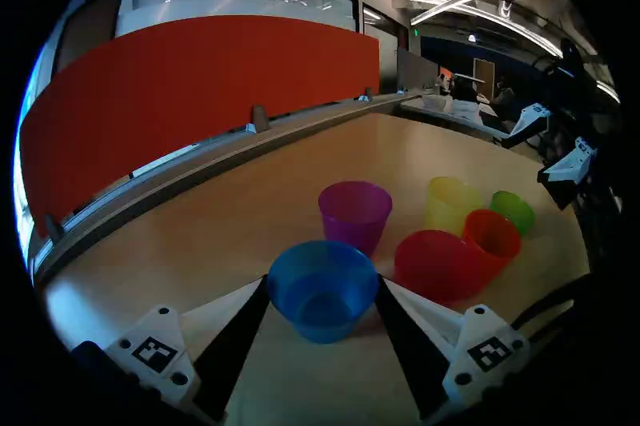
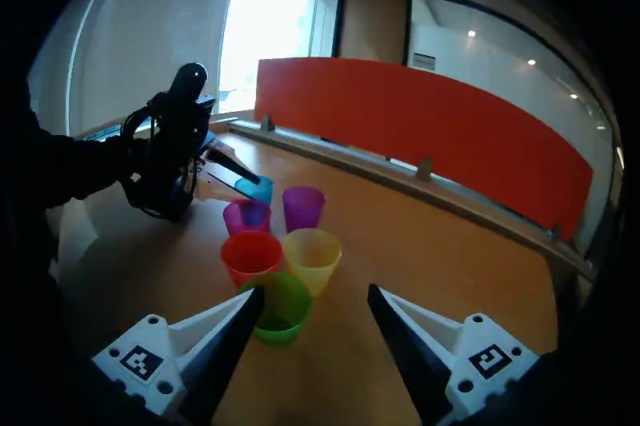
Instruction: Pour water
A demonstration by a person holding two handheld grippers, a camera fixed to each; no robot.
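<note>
The left gripper (image 1: 322,280) is clamped on the blue cup (image 1: 322,306), just in front of the purple cup (image 1: 355,214) on the table (image 1: 240,210), while the right gripper (image 2: 314,290) hangs with fingers apart, the green cup (image 2: 276,312) beside its left finger.
</note>
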